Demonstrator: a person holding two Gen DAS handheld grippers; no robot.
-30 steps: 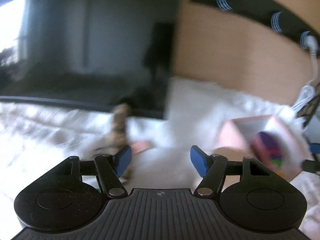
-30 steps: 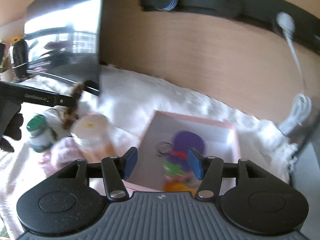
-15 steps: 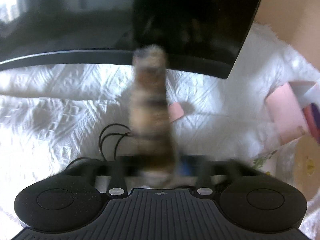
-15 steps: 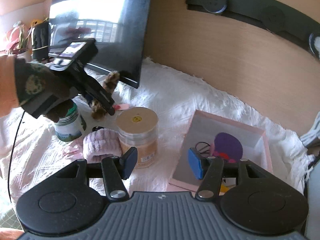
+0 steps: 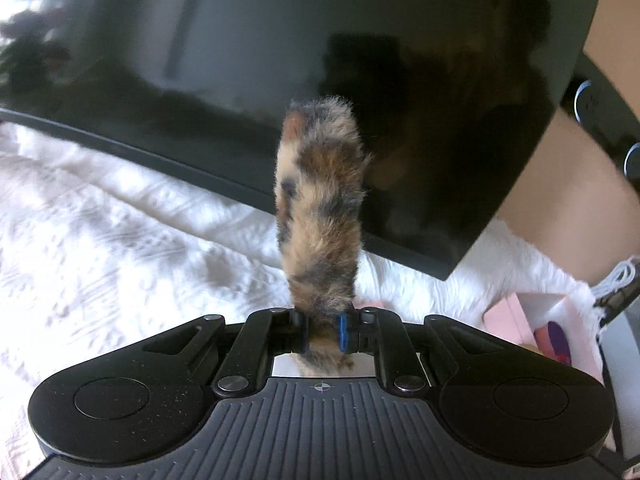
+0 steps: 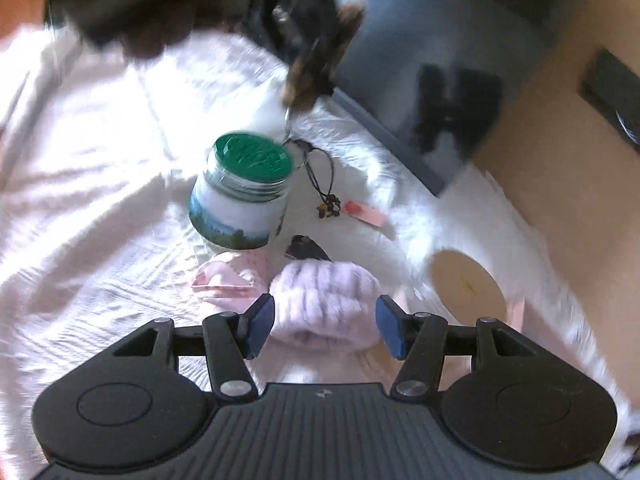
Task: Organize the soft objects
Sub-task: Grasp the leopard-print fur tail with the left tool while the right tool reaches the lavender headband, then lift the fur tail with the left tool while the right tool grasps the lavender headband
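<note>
A mottled brown, orange and black furry tail (image 5: 320,216) stands up between the blue pads of my left gripper (image 5: 323,334). The jaws are closing, with the pads pressed on its lower end. From the right wrist view the same tail (image 6: 320,68) hangs above the white cloth, a key ring dangling below it. My right gripper (image 6: 325,326) is open just over a pale pink fuzzy roll (image 6: 324,300), which lies between the pads without being squeezed. A folded pink cloth (image 6: 224,280) lies to the left of the roll.
A glass jar with a green lid (image 6: 244,196) stands behind the roll and a tan-lidded canister (image 6: 468,288) to its right. A black cord (image 6: 326,188) and a pink tag (image 6: 366,212) lie on the cloth. A dark monitor (image 5: 360,60) stands behind; a pink box (image 5: 516,320) sits right.
My left gripper went from wide open to shut on the furry tail, which now hangs off the cloth. My right gripper swung left and down from the pink box to the pink fuzzy roll.
</note>
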